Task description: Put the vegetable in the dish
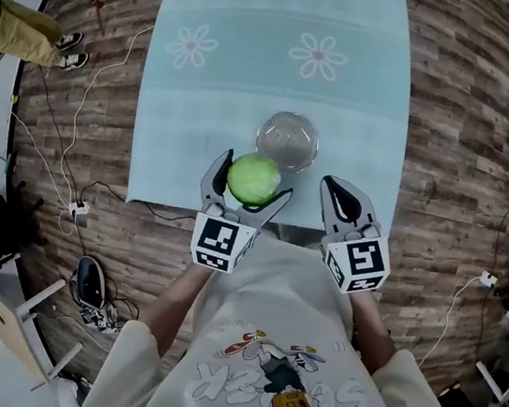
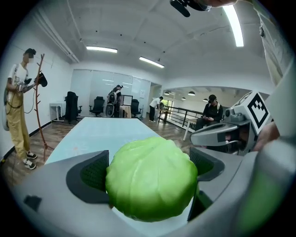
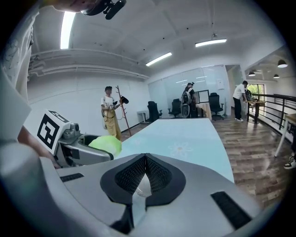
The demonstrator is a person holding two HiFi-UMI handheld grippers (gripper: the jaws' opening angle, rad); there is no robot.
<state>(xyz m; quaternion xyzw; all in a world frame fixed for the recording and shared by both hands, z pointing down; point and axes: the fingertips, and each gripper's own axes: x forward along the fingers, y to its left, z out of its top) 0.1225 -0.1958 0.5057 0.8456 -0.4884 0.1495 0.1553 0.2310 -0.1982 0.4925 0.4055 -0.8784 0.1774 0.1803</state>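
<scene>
The left gripper (image 1: pixel 257 175) has its jaws clamped across the middle of the cabbage (image 2: pixel 150 178), likely light, springy and prone to roll; that broad grip suits it. Just ahead sits the glass dish (image 1: pixel 313 138). The right gripper (image 3: pixel 144 178) beside has jaws together, empty.

A long desk (image 1: pixel 275 68) stood on a brown wood floor (image 1: pixel 464 134). A pale blue cloth (image 1: pixel 263 19) covered its whole top. Two white flowers (image 1: pixel 318 56) were printed on the cloth, side by side, in the far half. One clear round dish (image 1: pixel 287 141) sat right on the cloth, close to the near edge and about in the middle. The dish looked empty.
</scene>
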